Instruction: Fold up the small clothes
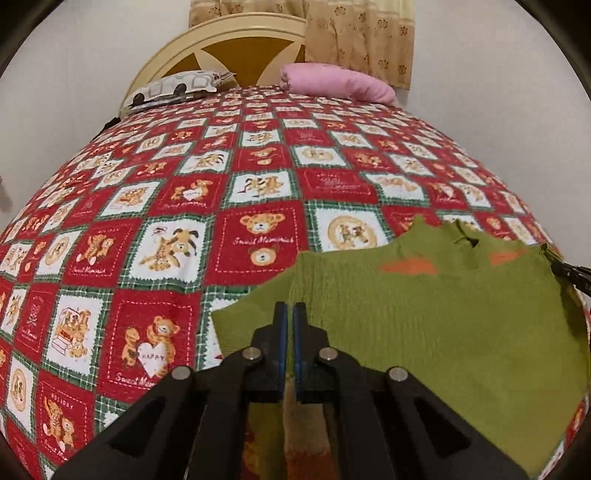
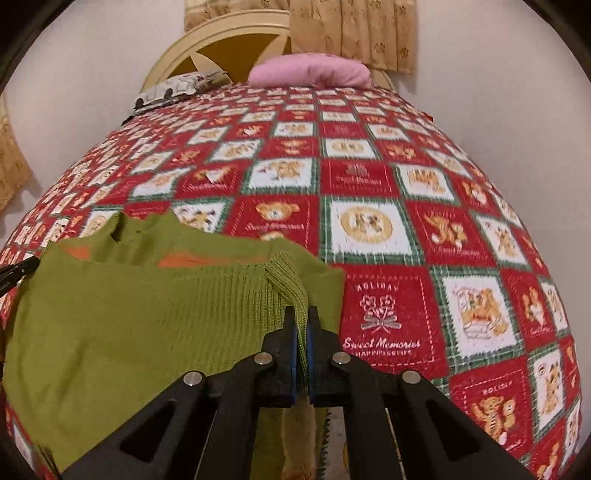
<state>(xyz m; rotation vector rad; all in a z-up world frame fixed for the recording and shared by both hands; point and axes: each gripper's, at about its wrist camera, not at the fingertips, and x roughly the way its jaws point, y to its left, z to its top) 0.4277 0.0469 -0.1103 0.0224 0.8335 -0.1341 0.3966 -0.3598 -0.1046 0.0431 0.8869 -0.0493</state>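
Observation:
A small green knit sweater (image 1: 424, 325) with orange patches lies on the near part of the bed; it also shows in the right wrist view (image 2: 140, 317). My left gripper (image 1: 289, 314) is shut on the sweater's left hem edge. My right gripper (image 2: 302, 317) is shut on the ribbed right hem corner, which bunches up between the fingers. The two grippers hold the hem stretched between them. The right gripper's tip (image 1: 572, 275) shows at the far right of the left wrist view; the left gripper's tip (image 2: 16, 273) shows at the left edge of the right wrist view.
A red, white and green teddy-bear patchwork bedspread (image 1: 258, 177) covers the bed. At the head lie a patterned pillow (image 1: 177, 88) and a pink pillow (image 1: 336, 83), before a cream headboard (image 1: 221, 40) and beige curtains (image 1: 358, 33). White walls flank the bed.

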